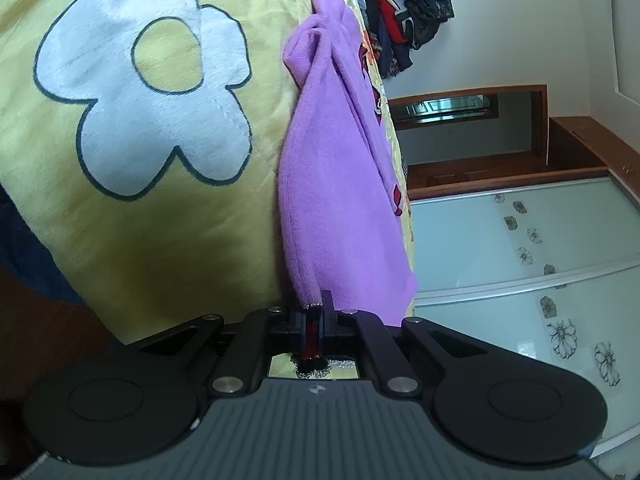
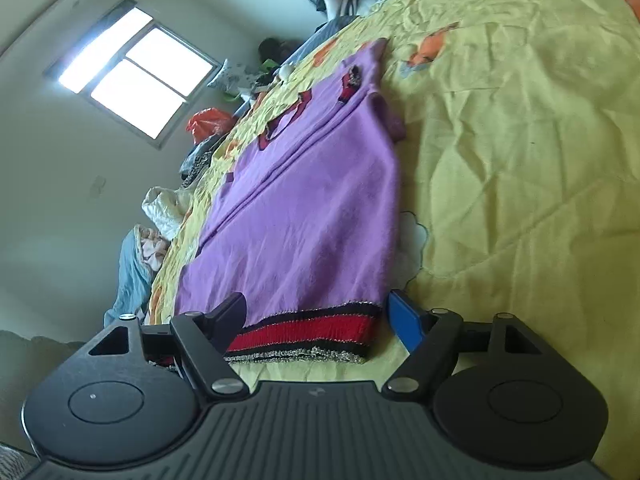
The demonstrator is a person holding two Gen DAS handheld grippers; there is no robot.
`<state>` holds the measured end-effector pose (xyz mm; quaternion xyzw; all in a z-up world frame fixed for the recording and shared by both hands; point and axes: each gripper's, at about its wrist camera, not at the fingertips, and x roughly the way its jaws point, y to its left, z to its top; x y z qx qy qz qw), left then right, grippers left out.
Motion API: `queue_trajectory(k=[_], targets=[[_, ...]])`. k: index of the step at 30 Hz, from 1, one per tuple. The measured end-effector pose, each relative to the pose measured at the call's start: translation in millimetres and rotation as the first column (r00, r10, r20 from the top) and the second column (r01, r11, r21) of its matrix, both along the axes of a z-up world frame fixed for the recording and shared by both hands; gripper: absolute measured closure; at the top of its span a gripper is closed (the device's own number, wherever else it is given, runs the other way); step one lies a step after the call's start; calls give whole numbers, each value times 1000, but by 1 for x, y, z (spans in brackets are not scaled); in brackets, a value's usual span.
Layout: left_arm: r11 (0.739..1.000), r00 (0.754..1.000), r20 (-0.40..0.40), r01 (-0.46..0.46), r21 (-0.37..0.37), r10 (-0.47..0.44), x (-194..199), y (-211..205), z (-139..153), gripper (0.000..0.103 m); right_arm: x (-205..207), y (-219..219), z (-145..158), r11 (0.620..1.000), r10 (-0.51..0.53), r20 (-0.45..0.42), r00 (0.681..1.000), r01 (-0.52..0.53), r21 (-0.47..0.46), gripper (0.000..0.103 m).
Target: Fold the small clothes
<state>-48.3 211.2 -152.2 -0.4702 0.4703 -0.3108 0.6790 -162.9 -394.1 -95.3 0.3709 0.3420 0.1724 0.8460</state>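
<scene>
While your left gripper (image 1: 314,320) pinches the purple sweater (image 1: 332,184) at its striped hem (image 2: 308,334) just ahead, your right gripper (image 2: 320,316) stands wide astride that hem on the yellow bedspread (image 2: 520,160). Closing too shallow risks catching one layer, skewing the fold.
</scene>
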Motion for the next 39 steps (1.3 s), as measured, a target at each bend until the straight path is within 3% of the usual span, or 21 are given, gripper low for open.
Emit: queue_trajectory(k=[4,7,8,10,13,16,23,26,32,39], targets=[[1000,1000,-17,-7,-20,6,1,0,-7,95,10,-3,-14,998,16,-29,999,-14,69,73],[1000,1000,-16,-7,-7,7,3,-1,-6,95,14,-4,-21,994,18,-30,999,-15,105,87],[1000,1000,-14,-7,-3,7,3,-1,-7,95,16,-4,-23,994,16,-44,999,-11,108,98],[1000,1000,-1,-10,12,10,2,-1,-4,95,15,-4,-25,992,8,-46,999,-2,123,98],[999,999,45,-29,39,28,-4,-2,7,98,8,-8,-23,973,-34,-8,999,35,227,99],[999,996,81,-45,4,44,-10,-2,17,98,-3,-15,-18,934,-100,53,994,76,349,99],[996,982,178,-55,-71,67,-27,-4,41,98,-22,-25,16,881,-206,212,955,87,464,99],[994,984,160,-73,-75,84,-39,0,39,98,-34,-23,24,882,-222,240,945,89,464,99],[982,984,82,-148,-118,158,-73,11,21,98,-61,-22,0,864,-268,150,952,169,475,99],[954,951,194,-194,-228,239,-109,20,61,99,-77,-17,21,861,-283,195,939,159,484,99]])
